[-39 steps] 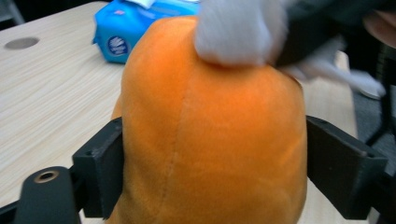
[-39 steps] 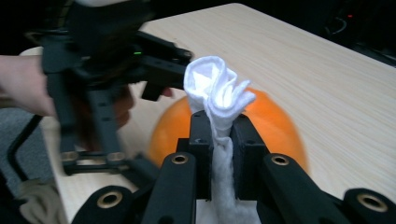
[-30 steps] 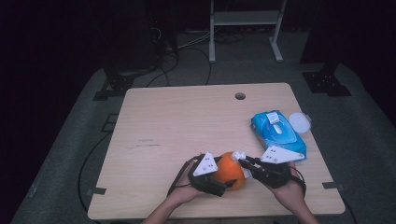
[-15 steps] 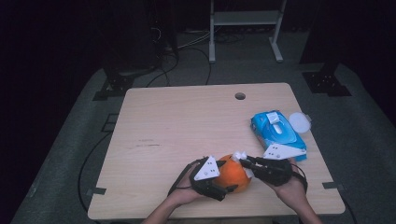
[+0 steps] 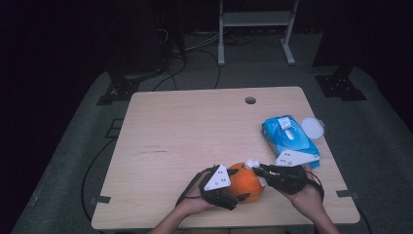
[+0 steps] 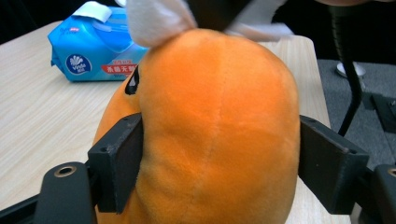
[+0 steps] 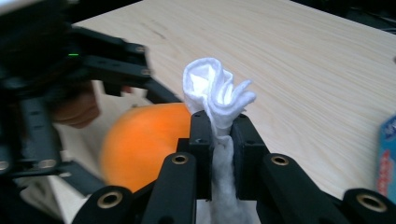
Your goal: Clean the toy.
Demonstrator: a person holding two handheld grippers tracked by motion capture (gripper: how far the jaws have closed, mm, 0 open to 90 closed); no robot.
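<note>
While the left claw (image 6: 219, 154) has just been closing onto the orange plush toy (image 6: 215, 130) at the counter's (image 5: 195, 131) near edge, the right claw (image 7: 219, 135) pinches a white wipe (image 7: 217, 93) against its top. Risk: hard wiping tips the soft toy out of a shallow hold.

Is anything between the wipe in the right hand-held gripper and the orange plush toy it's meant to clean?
Nothing visible. The right hand-held gripper pinches the white wipe against the orange plush toy, which sits between the pads of the left hand-held gripper as its jaws have just been closing.
</note>
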